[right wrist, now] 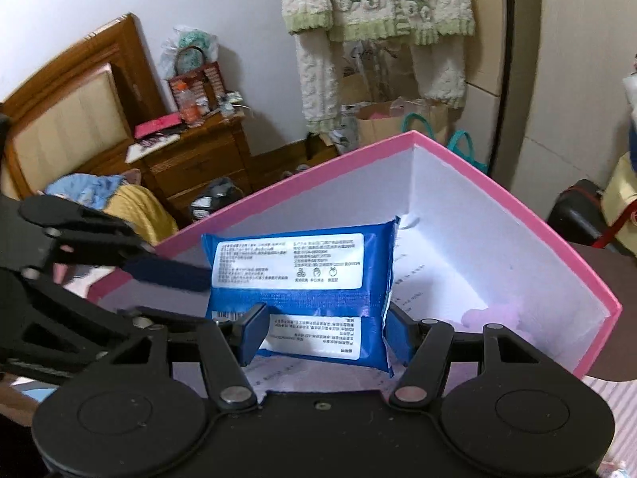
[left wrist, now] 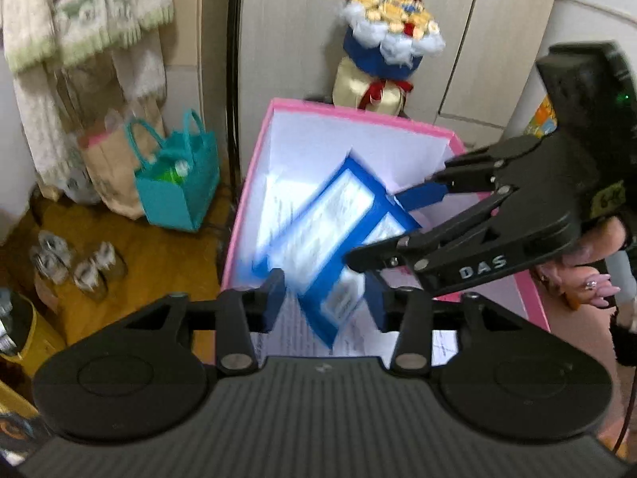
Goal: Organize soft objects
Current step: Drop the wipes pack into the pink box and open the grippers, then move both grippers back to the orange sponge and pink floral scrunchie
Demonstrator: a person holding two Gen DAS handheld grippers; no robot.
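Note:
A blue pack of wet wipes (right wrist: 302, 290) with a white label is held over the open pink box (right wrist: 517, 215), whose inside is white. My right gripper (right wrist: 324, 334) is shut on the pack's lower part, fingers pressing both sides. In the left wrist view the pack (left wrist: 330, 235) is motion-blurred above the pink box (left wrist: 254, 183). My left gripper (left wrist: 328, 302) is open, its blue pads on either side of the pack's near corner without closing on it. The right gripper (left wrist: 402, 223) comes in from the right in that view.
A teal bag (left wrist: 179, 183), paper bag (left wrist: 107, 167) and several jars (left wrist: 75, 263) are on the wooden floor left of the box. A blue bouquet (left wrist: 390, 44) stands behind it. A nightstand (right wrist: 191, 155) and bed (right wrist: 71, 127) are at far left.

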